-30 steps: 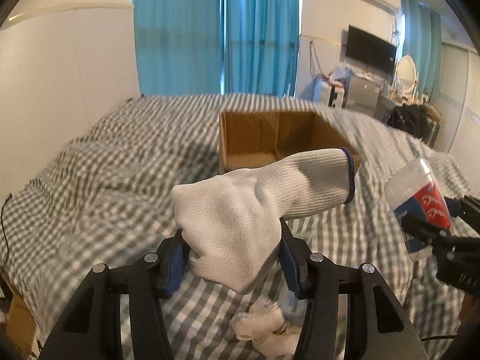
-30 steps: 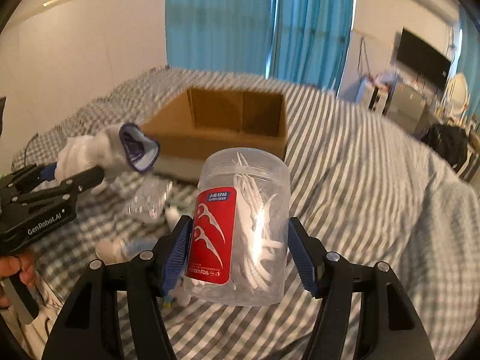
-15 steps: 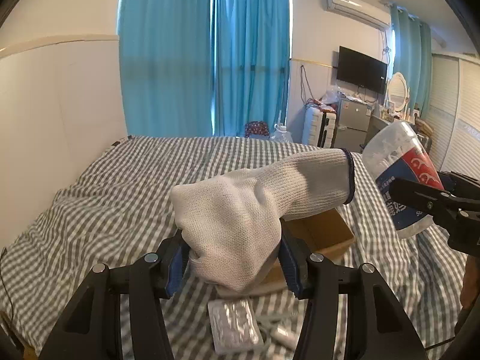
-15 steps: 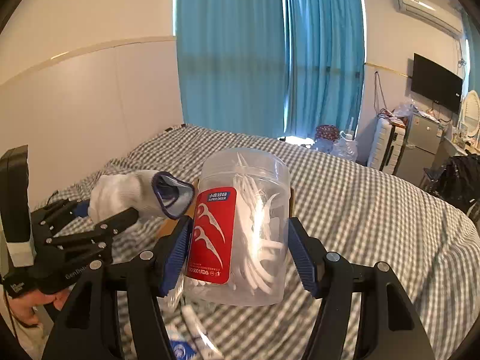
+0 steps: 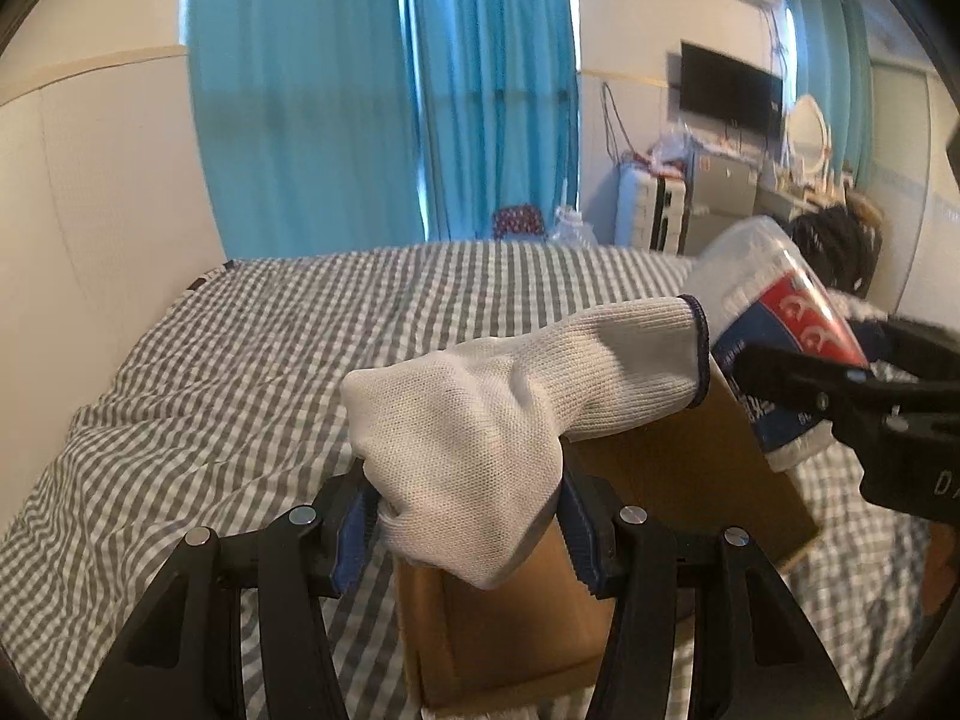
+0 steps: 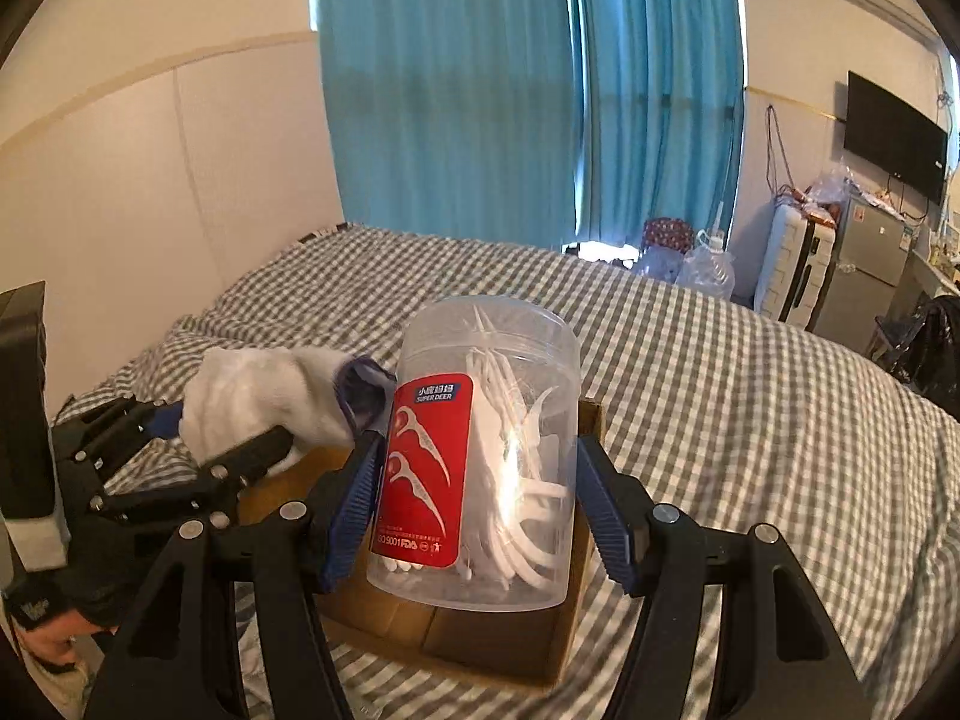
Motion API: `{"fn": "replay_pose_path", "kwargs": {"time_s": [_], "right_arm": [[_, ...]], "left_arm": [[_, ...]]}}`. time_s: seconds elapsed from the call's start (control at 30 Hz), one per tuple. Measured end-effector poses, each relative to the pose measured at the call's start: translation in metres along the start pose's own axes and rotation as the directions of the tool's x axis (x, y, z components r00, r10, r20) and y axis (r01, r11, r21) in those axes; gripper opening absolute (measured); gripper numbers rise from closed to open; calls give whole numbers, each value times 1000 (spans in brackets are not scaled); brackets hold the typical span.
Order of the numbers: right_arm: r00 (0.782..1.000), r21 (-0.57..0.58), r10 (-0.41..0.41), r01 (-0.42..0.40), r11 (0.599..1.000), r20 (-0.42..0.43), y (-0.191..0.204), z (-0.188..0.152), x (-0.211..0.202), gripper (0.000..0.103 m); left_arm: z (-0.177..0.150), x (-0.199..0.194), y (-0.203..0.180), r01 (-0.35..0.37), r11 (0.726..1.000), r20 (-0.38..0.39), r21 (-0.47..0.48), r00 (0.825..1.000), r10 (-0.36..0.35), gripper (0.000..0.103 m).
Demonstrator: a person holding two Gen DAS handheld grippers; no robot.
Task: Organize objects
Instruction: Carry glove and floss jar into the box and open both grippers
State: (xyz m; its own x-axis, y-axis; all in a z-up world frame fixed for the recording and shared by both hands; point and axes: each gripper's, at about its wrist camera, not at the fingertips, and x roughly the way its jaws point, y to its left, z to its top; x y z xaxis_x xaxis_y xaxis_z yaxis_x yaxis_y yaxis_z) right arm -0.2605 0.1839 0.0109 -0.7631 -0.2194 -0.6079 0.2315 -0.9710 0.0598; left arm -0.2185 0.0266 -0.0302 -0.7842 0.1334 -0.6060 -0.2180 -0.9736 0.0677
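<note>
My left gripper (image 5: 462, 525) is shut on a white knit glove (image 5: 510, 402) with a dark blue cuff and holds it over the open cardboard box (image 5: 678, 480). The glove also shows in the right wrist view (image 6: 264, 396). My right gripper (image 6: 480, 510) is shut on a clear plastic jar of white floss picks with a red label (image 6: 480, 456), held above the same box (image 6: 480, 636). In the left wrist view the jar (image 5: 774, 336) is tilted at the right, close to the glove's cuff.
The box sits on a bed with a grey checked cover (image 5: 252, 360). A white wall (image 6: 150, 192) runs along the left and blue curtains (image 6: 528, 90) hang behind the bed. A suitcase, a small fridge (image 6: 864, 264) and a TV stand at the far right.
Both grippers have moved forward and now hang over the box. The small items seen on the bed before are out of view. Both grips are unchanged.
</note>
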Motion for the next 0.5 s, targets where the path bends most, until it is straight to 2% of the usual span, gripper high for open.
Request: {"fn": "replay_pose_path", "kwargs": {"time_s": [0.3, 0.5], "right_arm": [[998, 10, 3, -3, 1000, -55, -2, -22, 42, 63], [997, 25, 12, -10, 1000, -76, -2, -32, 45, 64]], "left_arm": [[-9, 41, -6, 44, 999, -70, -14, 997, -45, 55], [-14, 48, -10, 66, 997, -101, -32, 993, -69, 58]]}}
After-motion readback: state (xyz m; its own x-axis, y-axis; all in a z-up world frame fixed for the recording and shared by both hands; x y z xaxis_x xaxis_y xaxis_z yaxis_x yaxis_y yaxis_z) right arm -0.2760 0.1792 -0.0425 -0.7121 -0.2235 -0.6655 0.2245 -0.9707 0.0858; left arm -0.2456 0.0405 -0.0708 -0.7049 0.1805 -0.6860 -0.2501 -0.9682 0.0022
